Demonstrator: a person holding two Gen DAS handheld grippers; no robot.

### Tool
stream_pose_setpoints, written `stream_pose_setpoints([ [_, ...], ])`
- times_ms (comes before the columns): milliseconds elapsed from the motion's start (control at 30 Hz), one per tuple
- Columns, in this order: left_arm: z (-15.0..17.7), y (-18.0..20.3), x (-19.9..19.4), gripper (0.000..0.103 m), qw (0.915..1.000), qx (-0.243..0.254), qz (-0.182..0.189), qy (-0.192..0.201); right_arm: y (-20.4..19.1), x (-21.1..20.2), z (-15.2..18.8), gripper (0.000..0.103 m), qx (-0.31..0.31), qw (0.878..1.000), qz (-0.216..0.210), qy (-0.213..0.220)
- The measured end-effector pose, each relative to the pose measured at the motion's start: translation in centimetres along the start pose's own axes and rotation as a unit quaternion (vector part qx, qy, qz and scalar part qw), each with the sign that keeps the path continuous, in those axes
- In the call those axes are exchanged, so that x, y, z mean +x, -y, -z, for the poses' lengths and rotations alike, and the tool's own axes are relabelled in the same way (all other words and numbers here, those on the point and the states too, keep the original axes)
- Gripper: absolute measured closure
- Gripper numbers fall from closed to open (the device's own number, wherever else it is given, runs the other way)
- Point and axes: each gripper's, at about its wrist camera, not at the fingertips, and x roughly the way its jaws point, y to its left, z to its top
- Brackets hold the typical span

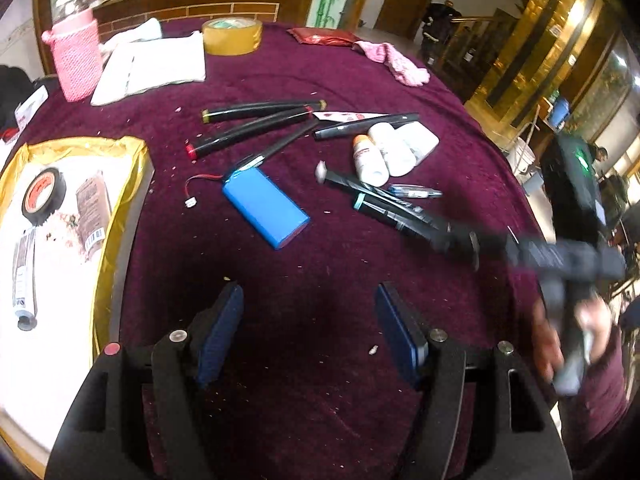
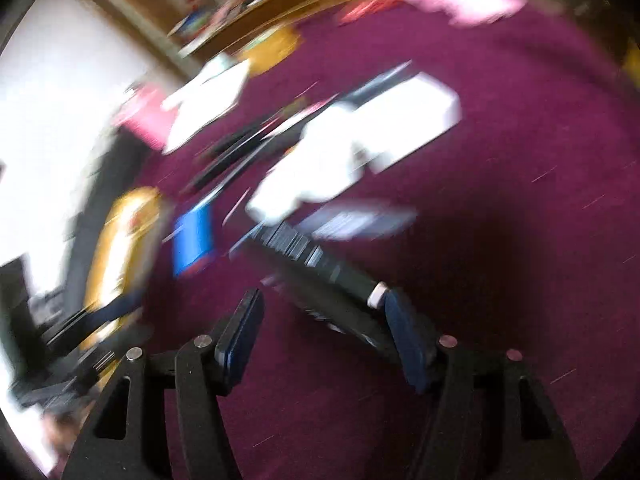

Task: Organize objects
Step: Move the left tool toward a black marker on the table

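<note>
So far, little looks sorted. We hold the left gripper above bare purple cloth at the lower middle of the frame, jaws apart with nothing between them.

At the left edge a gold-lined box already carries a tape roll, a tube and a brown packet; we judge these are the pieces put away, though that is a guess from how they lie.

Still loose on the bench: a blue battery with its lead at centre, three black markers above it, white bottles right of centre, and more pens below those. Along the far edge sit a yellow tape ring, a pink holder, a white pouch, a red packet and a pink cloth.

The right gripper shows heavy blur; its jaws stand apart, and a dark pen lies by the right one. Whether it touches, we cannot tell. In the left view that tool blurs at lower right, over the pens.

Most of the job remains.
</note>
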Motion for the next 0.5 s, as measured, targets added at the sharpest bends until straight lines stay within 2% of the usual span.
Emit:
stream_pose_setpoints([
  [100,0.1,-0.1,0.7,0.036,0.9999,-0.009,-0.003,-0.005,-2.6,1.6,1.7,0.044,-0.026,0.997,-0.062,-0.042],
  [167,0.4,0.1,1.2,0.036,0.9999,-0.007,-0.001,-0.012,-3.3,2.4,2.2,0.045,-0.02,0.989,-0.124,-0.082],
  [200,0.6,0.3,1.4,0.036,0.9999,-0.005,0.002,-0.016,-3.3,2.0,2.2,0.045,-0.013,0.987,-0.137,-0.078],
  [267,1.0,0.9,1.8,0.036,0.9998,0.001,0.005,-0.021,-3.0,0.6,1.7,0.045,-0.015,0.993,-0.112,-0.042],
  [300,1.1,1.4,2.1,0.036,0.9996,0.007,0.006,-0.025,-2.8,-0.6,1.2,0.045,-0.025,0.997,-0.069,-0.01],
  [367,1.2,2.7,3.1,0.036,0.9991,0.024,-0.003,-0.036,-2.0,-1.9,0.7,0.045,-0.024,0.999,-0.02,0.023],
  [467,1.3,4.3,4.7,0.036,0.9969,0.057,-0.035,-0.04,-0.9,-3.0,0.5,0.045,-0.01,0.999,-0.003,0.043],
  [500,1.2,4.7,4.8,0.036,0.9958,0.07,-0.051,-0.029,-0.7,-3.1,0.6,0.045,-0.005,0.999,-0.002,0.044],
])
